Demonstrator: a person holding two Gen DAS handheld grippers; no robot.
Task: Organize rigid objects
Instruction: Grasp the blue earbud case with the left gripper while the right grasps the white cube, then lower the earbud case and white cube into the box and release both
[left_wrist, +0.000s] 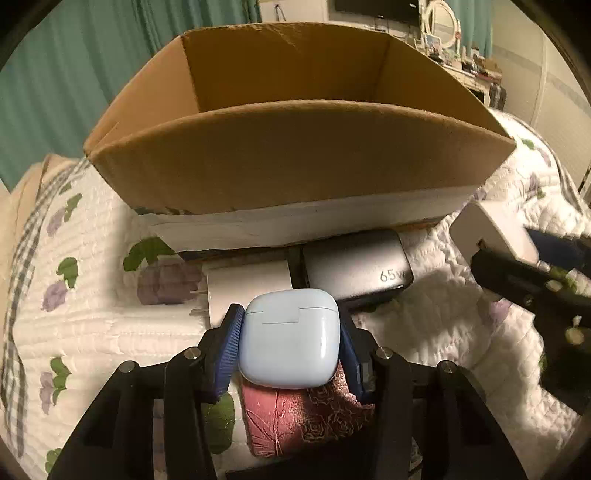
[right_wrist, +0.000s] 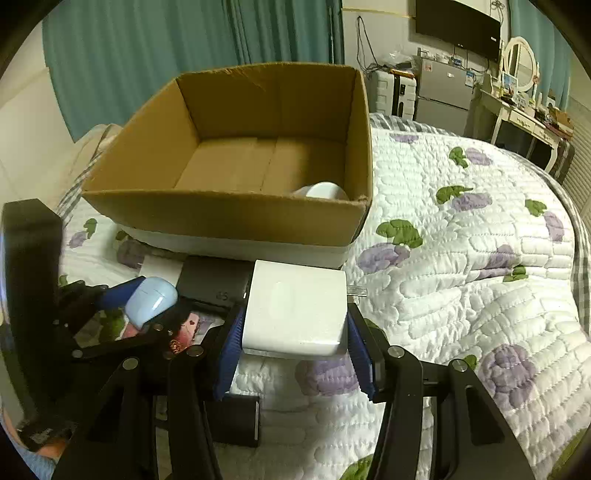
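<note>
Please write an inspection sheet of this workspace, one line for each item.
Surface: white quilted bedspread with purple flowers.
Job's things: open brown cardboard box holding a white rounded object; pale blue earbud case; white square charger block; dark grey 65W charger; white plug adapter; red embossed box.
Clutter: nothing seen.
Grippers: left gripper shut on the case; right gripper shut on the block.
Cables: wall cables far behind.
Surroundings: teal curtains, dressing table.
</note>
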